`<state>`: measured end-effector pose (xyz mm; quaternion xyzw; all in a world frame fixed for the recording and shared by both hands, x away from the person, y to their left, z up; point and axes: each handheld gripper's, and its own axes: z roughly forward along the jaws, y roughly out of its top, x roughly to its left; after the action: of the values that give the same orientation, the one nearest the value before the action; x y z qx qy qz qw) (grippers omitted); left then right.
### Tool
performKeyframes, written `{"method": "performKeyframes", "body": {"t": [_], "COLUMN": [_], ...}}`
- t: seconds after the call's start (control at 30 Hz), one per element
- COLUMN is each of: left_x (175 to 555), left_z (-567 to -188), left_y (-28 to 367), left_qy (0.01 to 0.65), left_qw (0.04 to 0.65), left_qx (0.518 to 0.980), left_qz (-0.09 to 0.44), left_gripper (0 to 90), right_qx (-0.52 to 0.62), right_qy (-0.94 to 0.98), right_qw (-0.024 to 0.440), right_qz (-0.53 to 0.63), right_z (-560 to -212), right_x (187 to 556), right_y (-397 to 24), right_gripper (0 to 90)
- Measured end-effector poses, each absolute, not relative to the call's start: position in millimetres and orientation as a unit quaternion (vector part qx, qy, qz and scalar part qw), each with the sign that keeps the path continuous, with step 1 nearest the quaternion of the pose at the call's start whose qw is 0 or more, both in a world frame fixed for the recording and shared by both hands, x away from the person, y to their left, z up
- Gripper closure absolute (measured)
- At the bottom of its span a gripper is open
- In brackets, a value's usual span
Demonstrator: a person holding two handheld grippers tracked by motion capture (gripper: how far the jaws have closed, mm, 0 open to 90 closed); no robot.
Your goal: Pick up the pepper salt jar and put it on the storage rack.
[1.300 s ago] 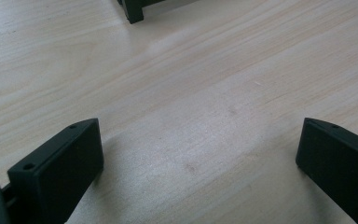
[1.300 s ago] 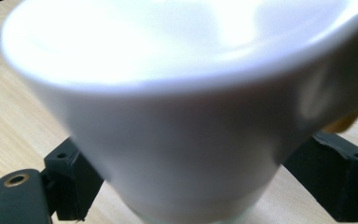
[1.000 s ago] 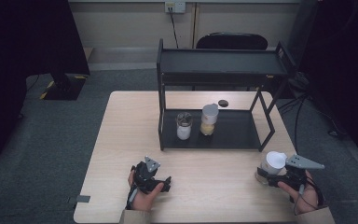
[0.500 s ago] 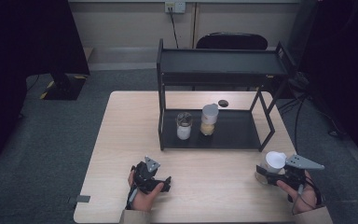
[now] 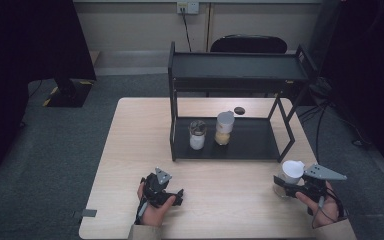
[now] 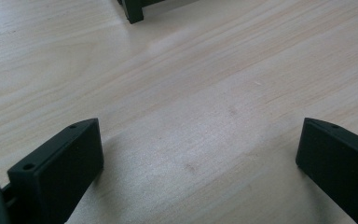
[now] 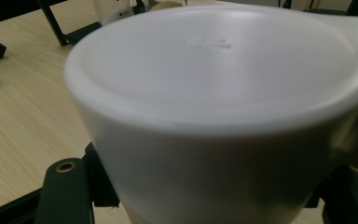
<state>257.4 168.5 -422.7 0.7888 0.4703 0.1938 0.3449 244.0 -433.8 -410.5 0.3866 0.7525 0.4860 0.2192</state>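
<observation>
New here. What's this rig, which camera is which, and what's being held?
No robot: a person holds a two-jaw gripper in each hand. One camera looks down from above the table; the other two ride on the grippers, looking along their jaws. On the table stands a black rack with two jars on its lower shelf. The right gripper has just closed on a white-lidded jar. The left gripper rests open over bare wood, holding nothing.
</observation>
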Motion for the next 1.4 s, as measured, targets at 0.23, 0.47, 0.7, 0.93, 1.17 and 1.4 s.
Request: {"method": "performKeyframes", "body": {"t": [0.23,0.47,0.7,0.93,1.17,1.4], "left_x": [257,257,257,257,257,257], "left_z": [-423,-423,-423,-423,-423,-423], "left_y": [169,169,169,169,169,169], "left_qy": [0.470,0.470,0.470,0.470,0.470,0.470], "left_qw": [0.345,0.345,0.345,0.345,0.345,0.345], "left_qx": [0.789,0.789,0.789,0.789,0.789,0.789], "left_qz": [0.194,0.194,0.194,0.194,0.194,0.194], "left_gripper": [0.0,0.0,0.0,0.0,0.0,0.0], "right_qx": [0.382,0.375,0.362,0.358,0.357,0.354], "right_qy": [0.754,0.759,0.764,0.766,0.769,0.769], "right_qw": [0.217,0.210,0.212,0.212,0.214,0.220], "right_qz": [0.489,0.489,0.490,0.490,0.486,0.484], "right_z": [-402,-395,-388,-382,-379,-377], "right_x": [247,255,261,268,275,282], "right_y": [-430,-421,-408,-392,-383,-375], "right_gripper": [29.9,29.9,29.9,30.0,29.9,30.0]}}
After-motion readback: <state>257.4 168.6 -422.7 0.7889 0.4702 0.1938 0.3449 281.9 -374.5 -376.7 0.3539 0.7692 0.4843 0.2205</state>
